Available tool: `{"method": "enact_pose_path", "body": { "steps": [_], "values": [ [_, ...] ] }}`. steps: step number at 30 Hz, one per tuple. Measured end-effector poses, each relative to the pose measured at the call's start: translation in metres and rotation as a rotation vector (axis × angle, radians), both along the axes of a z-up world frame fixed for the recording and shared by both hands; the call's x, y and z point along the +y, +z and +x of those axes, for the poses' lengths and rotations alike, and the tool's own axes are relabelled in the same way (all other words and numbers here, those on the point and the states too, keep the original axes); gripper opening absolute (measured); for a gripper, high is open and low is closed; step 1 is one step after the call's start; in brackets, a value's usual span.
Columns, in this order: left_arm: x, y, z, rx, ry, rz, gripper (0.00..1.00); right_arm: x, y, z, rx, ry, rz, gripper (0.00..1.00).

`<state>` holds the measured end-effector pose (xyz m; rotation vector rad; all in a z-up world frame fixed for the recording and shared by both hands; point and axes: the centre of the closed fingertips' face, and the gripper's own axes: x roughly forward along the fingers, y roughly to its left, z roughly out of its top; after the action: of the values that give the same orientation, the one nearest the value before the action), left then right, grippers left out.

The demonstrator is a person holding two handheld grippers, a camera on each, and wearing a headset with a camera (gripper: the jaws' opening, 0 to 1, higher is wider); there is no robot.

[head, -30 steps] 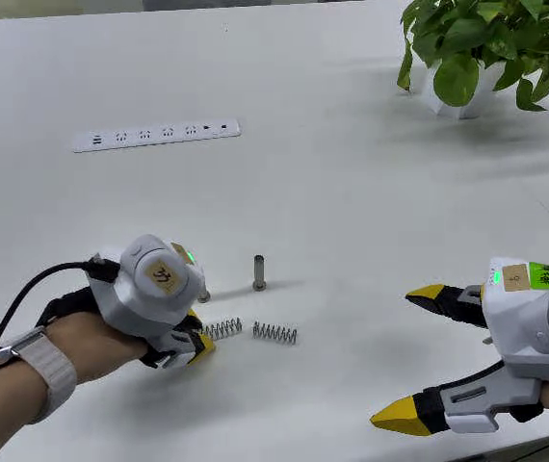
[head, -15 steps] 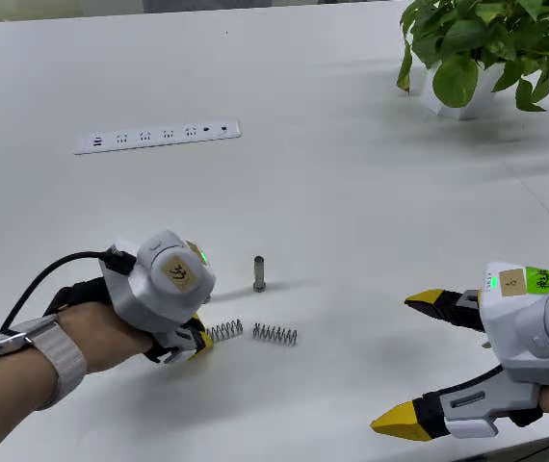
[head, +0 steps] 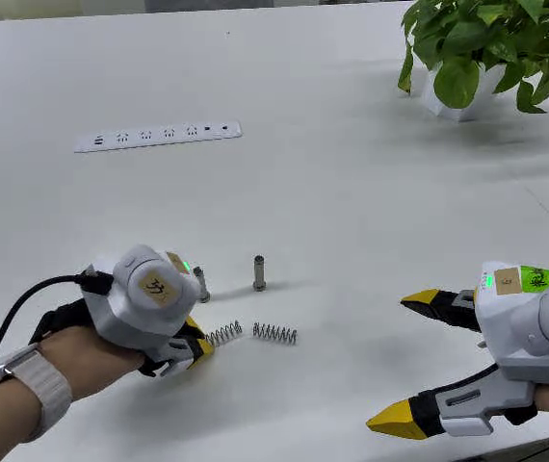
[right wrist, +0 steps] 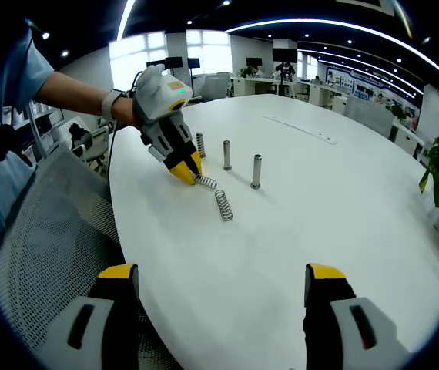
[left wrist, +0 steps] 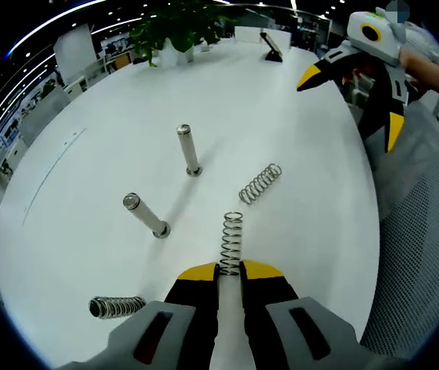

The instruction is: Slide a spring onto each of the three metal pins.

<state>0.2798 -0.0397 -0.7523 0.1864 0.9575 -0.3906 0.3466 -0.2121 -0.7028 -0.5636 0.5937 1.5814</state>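
My left gripper (head: 196, 348) (left wrist: 231, 270) is shut on one end of a spring (head: 223, 333) (left wrist: 232, 235), which lies flat on the white table (head: 352, 192). A second, loose spring (head: 274, 333) (left wrist: 260, 183) lies just to its right. Two bare metal pins stand upright behind them, one (head: 259, 272) (left wrist: 189, 150) farther right and one (head: 200, 285) (left wrist: 146, 216) close to the left gripper. A third pin (left wrist: 117, 306) (right wrist: 200, 145) carries a spring. My right gripper (head: 405, 358) (right wrist: 221, 274) hovers open and empty at the front right, well away from the pins.
A white power strip (head: 157, 135) lies at the back left. A potted green plant (head: 482, 53) stands at the back right. A black cable (head: 34, 294) runs from the left gripper. The table's front edge is just below the right gripper.
The left hand has shifted a little left and rolled, so the pin beside it shows again. The held spring stays in the same spot on the table. The right gripper has barely moved.
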Motion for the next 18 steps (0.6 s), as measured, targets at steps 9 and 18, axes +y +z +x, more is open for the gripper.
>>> {"method": "enact_pose_path", "body": {
  "steps": [9, 18],
  "values": [
    [-0.004, 0.006, -0.026, -0.040, 0.076, -0.067, 0.10, 0.008, 0.000, -0.004, 0.017, 0.017, 0.004, 0.88],
    [-0.015, 0.022, -0.038, -0.101, 0.105, -0.112, 0.10, 0.023, 0.000, -0.013, 0.031, 0.063, 0.010, 0.86]
  ]
}}
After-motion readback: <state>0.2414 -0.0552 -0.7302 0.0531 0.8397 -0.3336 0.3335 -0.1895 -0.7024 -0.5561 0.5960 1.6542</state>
